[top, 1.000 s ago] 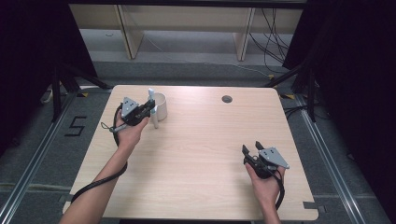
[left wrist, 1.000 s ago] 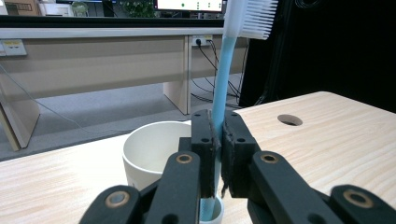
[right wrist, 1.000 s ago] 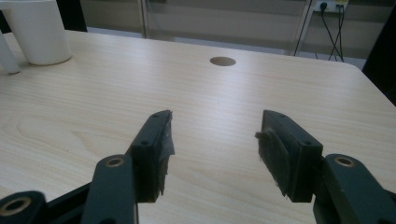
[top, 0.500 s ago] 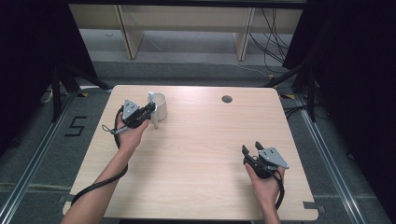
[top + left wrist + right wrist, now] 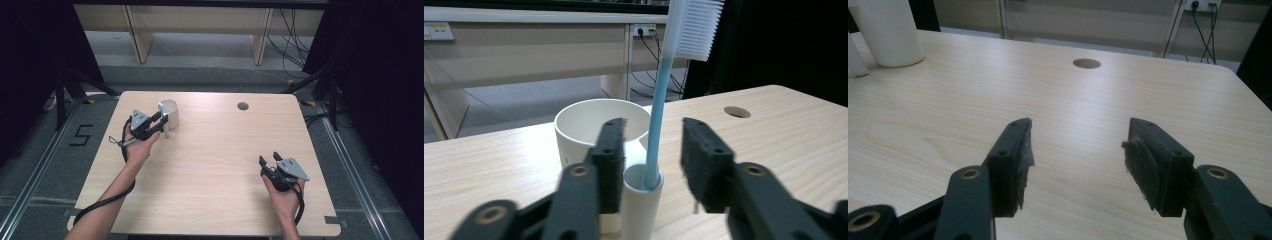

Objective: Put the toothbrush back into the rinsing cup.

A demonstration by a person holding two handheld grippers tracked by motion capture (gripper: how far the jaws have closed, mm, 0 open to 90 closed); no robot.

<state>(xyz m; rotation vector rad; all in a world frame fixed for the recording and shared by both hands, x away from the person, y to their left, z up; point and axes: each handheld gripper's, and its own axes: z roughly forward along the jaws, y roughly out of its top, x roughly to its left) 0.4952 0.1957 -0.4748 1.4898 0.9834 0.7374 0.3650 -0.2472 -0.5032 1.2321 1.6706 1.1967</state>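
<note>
The light-blue plastic toothbrush with white bristles (image 5: 659, 120) is standing upright, bristles up, in the narrow white tube holder (image 5: 642, 200) fixed to the near side of the white round ceramic cup (image 5: 170, 113), which is sitting at the far left of the pale wooden tabletop (image 5: 215, 165). The placing is looking done to me: the brush is staying up by itself, and what is left is drawing the hand away. The left tongs (image 5: 651, 160) are standing partly apart on either side of the handle, their pads not pressing on it; the jaws have just been opening, with the handle between them. Against the earlier high view, where the left tongs were reaching in at the cup, the cup is sitting in the same spot and the left hand has hardly shifted. The right tongs (image 5: 1075, 162) are resting wide apart and holding nothing near the right edge, unchanged, with the round dark grommet hole (image 5: 243, 106) far beyond them.
</note>
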